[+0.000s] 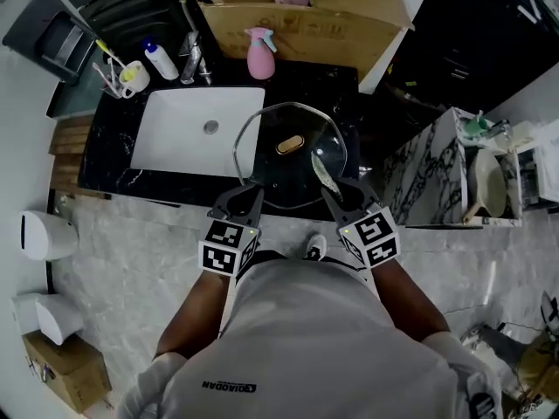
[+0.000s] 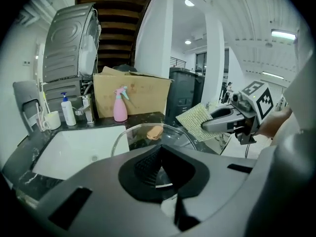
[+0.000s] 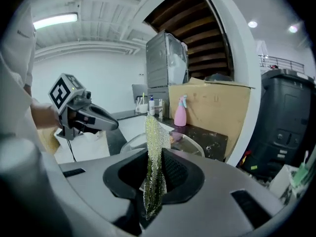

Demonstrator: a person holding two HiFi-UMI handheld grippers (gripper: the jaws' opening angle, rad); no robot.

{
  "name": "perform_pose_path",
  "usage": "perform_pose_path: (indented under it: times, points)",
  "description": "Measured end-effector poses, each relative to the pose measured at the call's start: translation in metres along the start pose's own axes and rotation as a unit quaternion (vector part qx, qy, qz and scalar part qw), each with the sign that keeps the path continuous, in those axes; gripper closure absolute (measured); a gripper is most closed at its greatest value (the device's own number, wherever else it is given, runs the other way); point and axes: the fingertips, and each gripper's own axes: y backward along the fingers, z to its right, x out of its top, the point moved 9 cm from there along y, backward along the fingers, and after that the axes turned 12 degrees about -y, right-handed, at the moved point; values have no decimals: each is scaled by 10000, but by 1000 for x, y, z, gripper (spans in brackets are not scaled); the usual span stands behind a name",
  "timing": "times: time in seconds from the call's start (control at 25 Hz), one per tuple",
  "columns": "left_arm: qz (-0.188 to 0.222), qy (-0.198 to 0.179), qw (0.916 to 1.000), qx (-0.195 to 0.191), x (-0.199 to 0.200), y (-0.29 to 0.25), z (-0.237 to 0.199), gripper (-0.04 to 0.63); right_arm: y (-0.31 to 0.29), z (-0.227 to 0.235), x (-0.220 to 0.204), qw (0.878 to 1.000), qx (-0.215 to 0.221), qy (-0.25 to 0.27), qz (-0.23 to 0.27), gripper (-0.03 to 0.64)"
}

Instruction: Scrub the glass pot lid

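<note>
The round glass pot lid (image 1: 271,133) with a tan knob (image 1: 290,144) hangs tilted over the black counter, just right of the sink. My left gripper (image 1: 247,195) is shut on its near rim, and that rim runs between the jaws in the left gripper view (image 2: 160,181). My right gripper (image 1: 336,195) is shut on a yellow-green mesh scrub pad (image 1: 324,173) that stands up over the lid's right side. The pad (image 3: 154,147) fills the jaws in the right gripper view. The left gripper view shows the lid (image 2: 133,137), the pad (image 2: 196,122) and the right gripper (image 2: 210,127).
A white sink (image 1: 188,138) with a faucet (image 1: 190,59) lies left of the lid. Behind it stand a pink spray bottle (image 1: 260,52), a white soap bottle (image 1: 160,59), a cup of brushes (image 1: 131,77) and a cardboard box (image 1: 297,11). A marble-patterned unit (image 1: 419,173) is at right.
</note>
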Motion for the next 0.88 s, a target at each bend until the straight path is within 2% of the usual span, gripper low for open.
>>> perform_pose_path:
  times: [0.12, 0.24, 0.32, 0.44, 0.6, 0.76, 0.88]
  points:
    - [-95, 153, 9996, 205, -3, -6, -2, 580, -19, 10, 14, 9963, -26, 836, -212, 535]
    - [-187, 198, 9993, 270, -6, -10, -9, 580, -40, 13, 28, 9840, -210, 1714, -446, 535]
    - [-273, 207, 9992, 200, -9, -14, -18, 581, -55, 13, 34, 9752, -302, 2107, -606, 535]
    - [-398, 193, 9990, 71, -12, -26, -38, 580, -80, 14, 42, 9625, -464, 2523, -885, 535]
    - [-494, -45, 9984, -265, -15, -36, -65, 580, -107, 13, 47, 9460, -807, 2853, -1315, 535]
    - [-491, -167, 9973, -514, -24, -43, -91, 580, -128, 8, 48, 9176, -1259, 3367, -1696, 535]
    - [-454, -185, 9964, -698, -31, -44, -106, 580, -138, -1, 45, 9065, -1386, 3482, -1944, 535]
